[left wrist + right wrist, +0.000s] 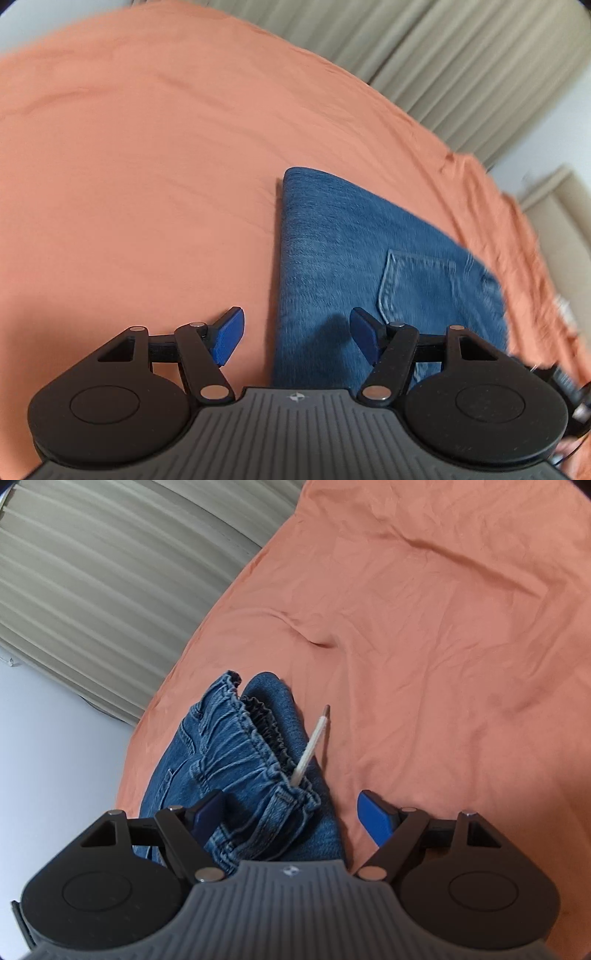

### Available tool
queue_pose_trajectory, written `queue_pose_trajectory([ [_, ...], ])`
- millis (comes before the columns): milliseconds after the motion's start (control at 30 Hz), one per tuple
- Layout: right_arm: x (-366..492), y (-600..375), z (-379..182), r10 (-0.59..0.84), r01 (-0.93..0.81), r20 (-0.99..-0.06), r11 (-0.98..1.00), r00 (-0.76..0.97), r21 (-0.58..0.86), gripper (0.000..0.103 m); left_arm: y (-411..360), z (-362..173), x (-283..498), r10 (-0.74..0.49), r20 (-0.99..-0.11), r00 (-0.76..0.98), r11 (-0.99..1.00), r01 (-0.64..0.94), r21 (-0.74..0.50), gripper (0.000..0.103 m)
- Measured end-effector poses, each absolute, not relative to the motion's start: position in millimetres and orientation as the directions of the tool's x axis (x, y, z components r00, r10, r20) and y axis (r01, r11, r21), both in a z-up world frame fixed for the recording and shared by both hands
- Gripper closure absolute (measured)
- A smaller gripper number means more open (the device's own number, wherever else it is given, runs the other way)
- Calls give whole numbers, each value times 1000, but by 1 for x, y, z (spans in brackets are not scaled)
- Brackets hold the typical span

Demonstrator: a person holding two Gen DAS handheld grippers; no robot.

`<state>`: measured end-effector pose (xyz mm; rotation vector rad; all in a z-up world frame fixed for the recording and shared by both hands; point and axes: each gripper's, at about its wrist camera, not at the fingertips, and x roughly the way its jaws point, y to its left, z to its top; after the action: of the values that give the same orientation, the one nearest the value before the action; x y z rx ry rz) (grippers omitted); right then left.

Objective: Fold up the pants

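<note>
With both the left gripper [297, 338] and right gripper [291, 818] spread wide and empty, the folded pants [351, 251] may spring open, since the bunched waistband [251, 746] seems to sit loose.

Pants [332, 251]: mid-blue denim, faded streaks, lighter stitching around the back pocket [417, 280]; gathered waistband [255, 746] lined dark grey, with a whitish drawstring [310, 746]. Bed sheet [147, 147] — plain orange-salmon, unpatterned; curtain [92, 572] — beige, vertical pleats. Both grippers black with grey ribbed bodies; pads [229, 336] bright blue.
</note>
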<state>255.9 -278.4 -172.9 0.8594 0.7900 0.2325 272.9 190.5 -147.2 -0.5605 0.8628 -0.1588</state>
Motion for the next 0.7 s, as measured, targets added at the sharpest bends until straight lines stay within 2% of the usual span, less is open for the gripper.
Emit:
queue_pose_trajectory([
  [100,262,-278,-177,505,101,-514,638,694,764,27,203,-164,282,-423,-636,646,775,-106,-623,26],
  [200,271,-277,-181,536,85,-493,613,685,786,37,210,-172,293,-470,-597,650,729,-96,-678,27],
  [367,284,-279,-193,578,71,-457,566,675,821,40,208,-185,309,-527,-558,641,677,-80,-732,38],
  [400,287,-279,-195,584,72,-451,556,675,828,40,205,-187,311,-532,-556,639,675,-76,-734,41],
  [467,290,-277,-197,589,66,-448,555,672,829,41,201,-189,314,-536,-558,634,679,-69,-731,60],
  [500,291,-275,-196,590,59,-449,561,671,826,45,200,-190,315,-538,-556,633,678,-67,-732,63],
  [533,292,-275,-196,590,53,-449,566,671,823,53,200,-190,315,-540,-552,635,676,-64,-734,71],
  [567,292,-274,-196,592,47,-446,567,671,823,56,201,-190,315,-544,-546,637,669,-63,-740,80],
  [633,291,-274,-195,596,32,-432,562,677,826,68,203,-189,313,-542,-538,645,656,-75,-751,90],
  [700,289,-274,-189,601,9,-413,560,684,829,75,203,-183,310,-537,-527,659,657,-66,-751,95],
])
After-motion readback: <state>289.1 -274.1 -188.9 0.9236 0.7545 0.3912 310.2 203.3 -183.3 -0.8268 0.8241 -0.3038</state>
